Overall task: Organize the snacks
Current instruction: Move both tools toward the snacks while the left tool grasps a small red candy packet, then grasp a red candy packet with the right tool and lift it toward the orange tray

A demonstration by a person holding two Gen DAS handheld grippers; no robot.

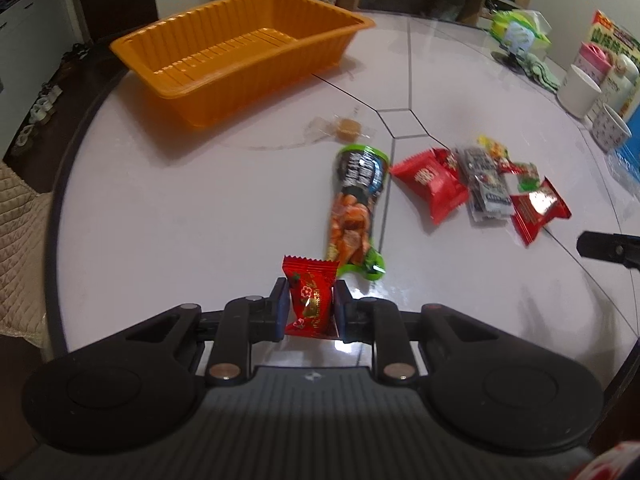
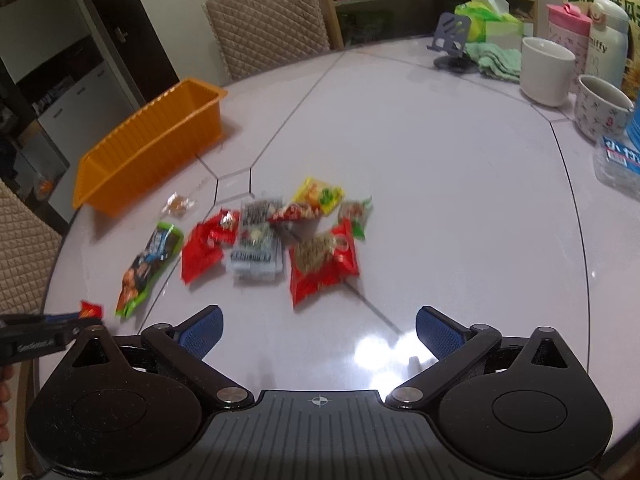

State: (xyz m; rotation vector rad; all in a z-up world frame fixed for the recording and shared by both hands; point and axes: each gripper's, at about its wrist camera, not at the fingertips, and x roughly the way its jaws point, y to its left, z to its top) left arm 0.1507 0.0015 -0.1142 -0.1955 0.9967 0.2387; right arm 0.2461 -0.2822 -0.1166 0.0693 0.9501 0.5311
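My left gripper [image 1: 311, 300] is shut on a small red candy packet [image 1: 310, 294], held upright just above the white table [image 1: 180, 208]. Past it lies a long green-and-black snack pack [image 1: 356, 204]. A wrapped brown candy [image 1: 347, 127] lies near the empty orange basket [image 1: 240, 60] at the far left. Further right sit red packets [image 1: 434, 184] and a grey pack [image 1: 486, 188]. In the right wrist view my right gripper [image 2: 319, 330] stands open over bare table, just short of a red packet [image 2: 322, 268] and the snack pile [image 2: 260, 236]. The left gripper [image 2: 60, 326] shows at the left edge.
White mugs [image 2: 546, 70], a pink bottle [image 2: 566, 30], a green cloth [image 2: 496, 62] and a phone stand [image 2: 450, 40] crowd the table's far right. A blue-labelled clear package [image 2: 618, 164] lies at the right edge. Quilted chairs [image 2: 268, 20] stand behind the table.
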